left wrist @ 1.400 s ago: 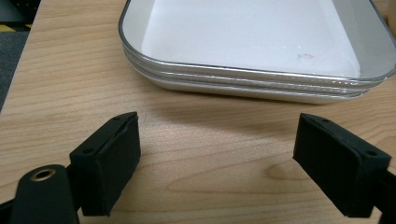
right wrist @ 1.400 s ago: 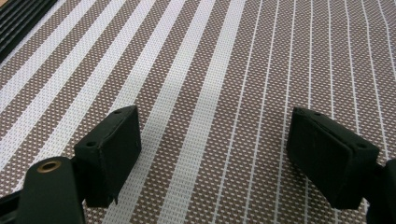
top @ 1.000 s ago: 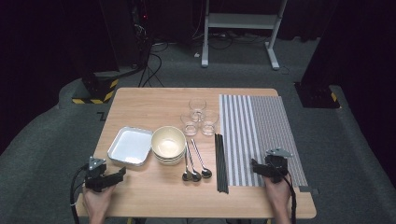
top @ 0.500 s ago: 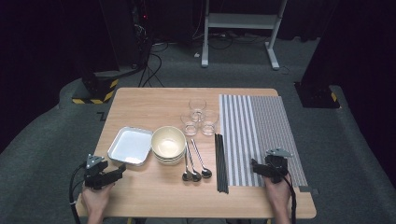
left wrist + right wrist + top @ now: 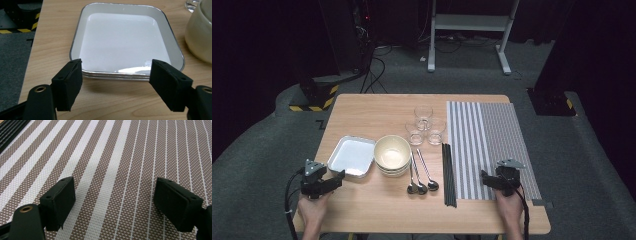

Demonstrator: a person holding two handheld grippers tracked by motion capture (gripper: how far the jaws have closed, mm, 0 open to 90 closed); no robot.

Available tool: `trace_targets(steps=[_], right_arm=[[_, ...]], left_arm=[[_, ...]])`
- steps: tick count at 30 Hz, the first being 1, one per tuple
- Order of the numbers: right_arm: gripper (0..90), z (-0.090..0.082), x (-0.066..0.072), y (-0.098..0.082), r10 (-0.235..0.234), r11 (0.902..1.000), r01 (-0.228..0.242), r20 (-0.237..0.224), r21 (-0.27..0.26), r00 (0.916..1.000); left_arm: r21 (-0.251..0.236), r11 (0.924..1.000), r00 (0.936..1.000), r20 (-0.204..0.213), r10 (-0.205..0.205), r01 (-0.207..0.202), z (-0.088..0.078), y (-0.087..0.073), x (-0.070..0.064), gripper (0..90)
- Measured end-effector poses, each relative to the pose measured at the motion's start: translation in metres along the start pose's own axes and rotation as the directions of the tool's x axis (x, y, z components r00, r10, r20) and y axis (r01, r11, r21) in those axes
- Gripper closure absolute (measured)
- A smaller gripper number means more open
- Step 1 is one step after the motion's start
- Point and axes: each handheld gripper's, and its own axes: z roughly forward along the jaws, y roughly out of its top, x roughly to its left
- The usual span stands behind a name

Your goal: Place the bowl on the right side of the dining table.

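The left gripper (image 5: pixel 338 176) sits at the near left part of the table (image 5: pixel 377 107) and points at the white tray (image 5: pixel 353 156). Compared with a second ago, it has moved a little closer to the tray. Its jaws have just been closing a bit, but they are wide apart now and nothing is between them. In the left gripper view the near edge of the tray (image 5: pixel 125 72) lies just past the black pads (image 5: pixel 68 85), so they do not touch it yet.

This looks like the start of a grab. The tray looks like two trays stacked, lying flat on the wood, just beside the cream bowls (image 5: pixel 392 154). I think the left gripper must go forward a little more and then pinch the tray's near rim.

The right gripper (image 5: pixel 484 179) has not moved. It rests over the striped mat (image 5: pixel 492 140) on the right side, with its jaws open and nothing in them.

Three spoons (image 5: pixel 422 175), black chopsticks (image 5: pixel 448 172) and three small glasses (image 5: pixel 426 127) lie in the middle, untouched.
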Motion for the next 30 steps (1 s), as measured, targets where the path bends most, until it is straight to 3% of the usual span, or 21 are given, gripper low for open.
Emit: trace_targets(steps=[4, 8, 12, 17, 30], right_arm=[[17.8, 0.000, 0.000, 0.000, 0.000, 1.0000, 0.000, 0.000, 0.000, 1.0000], [17.8, 0.000, 0.000, 0.000, 0.000, 1.0000, 0.000, 0.000, 0.000, 1.0000], [17.8, 0.000, 0.000, 0.000, 0.000, 1.0000, 0.000, 0.000, 0.000, 1.0000], [17.8, 0.000, 0.000, 0.000, 0.000, 1.0000, 0.000, 0.000, 0.000, 1.0000], [17.9, 0.000, 0.000, 0.000, 0.001, 1.0000, -0.001, -0.001, 0.000, 1.0000]], left_arm=[[0.001, 0.9998, 0.9998, -0.006, 0.017, -0.017, 0.001, 0.005, 0.000, 27.4], [-0.006, 1.0000, 0.9994, 0.035, -0.007, 0.008, 0.003, 0.010, 0.002, 30.8], [0.002, 0.9998, 0.9998, -0.004, 0.020, -0.020, 0.005, 0.012, 0.000, 32.1], [0.012, 0.9996, 0.9996, 0.002, 0.027, -0.027, 0.007, 0.014, 0.001, 32.2], [0.014, 0.9995, 0.9955, 0.091, 0.026, -0.028, 0.014, 0.030, 0.004, 34.3]])
